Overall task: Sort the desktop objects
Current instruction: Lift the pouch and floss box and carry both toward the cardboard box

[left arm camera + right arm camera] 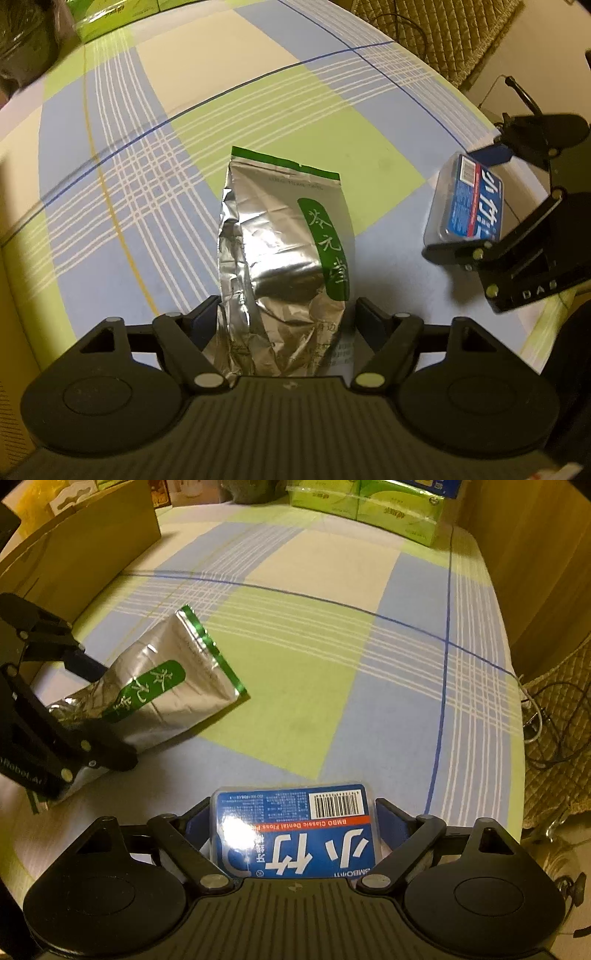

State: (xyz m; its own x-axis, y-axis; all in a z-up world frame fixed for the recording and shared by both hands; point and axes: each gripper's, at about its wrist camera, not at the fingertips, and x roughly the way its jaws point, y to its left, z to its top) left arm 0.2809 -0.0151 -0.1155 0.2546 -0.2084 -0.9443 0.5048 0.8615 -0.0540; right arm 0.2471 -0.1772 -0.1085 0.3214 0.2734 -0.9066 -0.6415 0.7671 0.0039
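A silver foil tea pouch (280, 258) with a green label lies between the blue fingers of my left gripper (284, 314), which is shut on its lower end. It also shows in the right wrist view (166, 698), tilted up off the cloth, with the left gripper (74, 701) at the left. My right gripper (291, 812) is shut on a clear box of dental floss picks (295, 834) with a blue label. In the left wrist view the floss box (465, 203) and right gripper (491, 192) are at the right.
The table has a checked cloth (332, 635) of blue, green and cream. A cardboard box (81, 550) stands at the back left. Green tissue packs (388, 509) stand at the back. A quilted cover and cables (554, 720) lie beyond the right edge.
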